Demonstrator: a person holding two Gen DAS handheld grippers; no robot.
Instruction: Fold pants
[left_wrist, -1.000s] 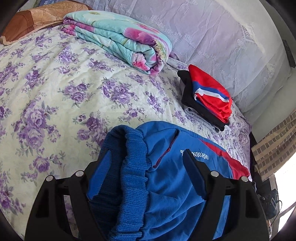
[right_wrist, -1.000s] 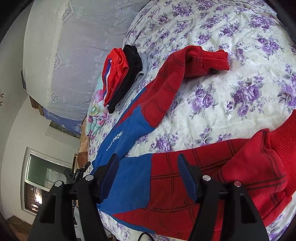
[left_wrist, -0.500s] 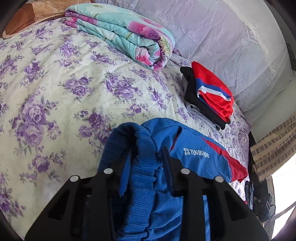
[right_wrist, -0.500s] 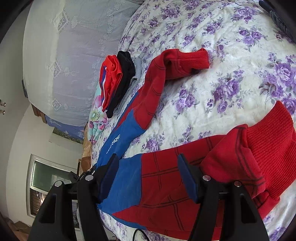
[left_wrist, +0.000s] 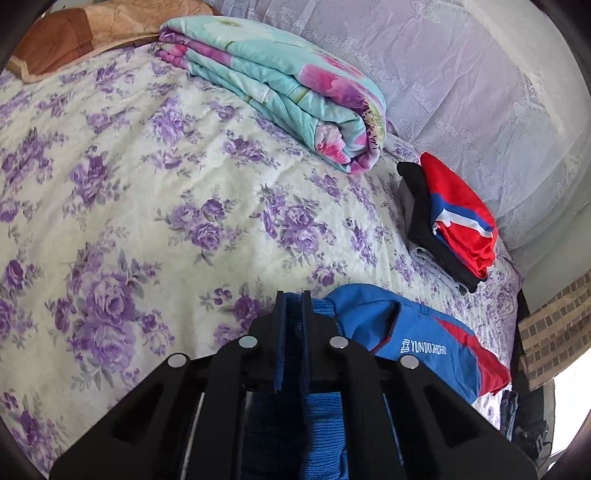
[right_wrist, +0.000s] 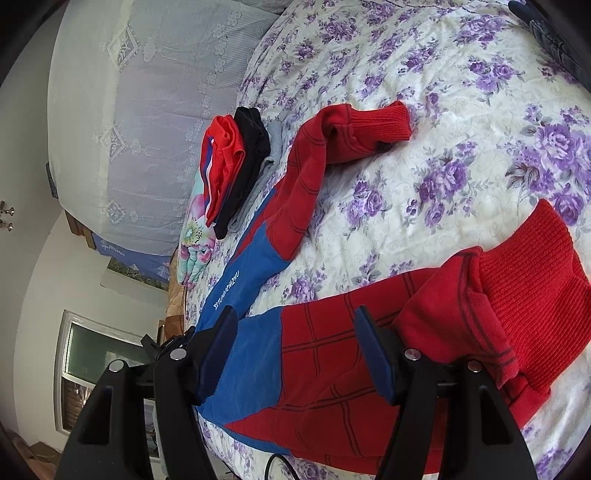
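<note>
The pants (right_wrist: 317, 373) are blue at the top and red with dark lines down the legs, spread on the floral bed sheet (right_wrist: 461, 155). The far leg (right_wrist: 310, 166) bends toward its ribbed cuff, and the near leg ends in a bunched red cuff (right_wrist: 532, 280). My left gripper (left_wrist: 293, 297) is shut on the blue ribbed waistband (left_wrist: 325, 421), with the blue hip panel (left_wrist: 373, 314) lying to its right. My right gripper (right_wrist: 295, 325) stands open over the near leg where blue meets red, pads apart from the cloth.
A stack of folded clothes (left_wrist: 458, 218), red on black on grey, sits at the bed's far side beside a folded floral quilt (left_wrist: 288, 92). A brown pillow (left_wrist: 74, 33) lies at the head. Lace cloth (left_wrist: 480, 74) covers the wall behind.
My left gripper's jaws went from wide apart to pinched together on the waistband, and it moved forward over the bed. The right wrist view shifted slightly along the near leg; its jaws kept their width.
</note>
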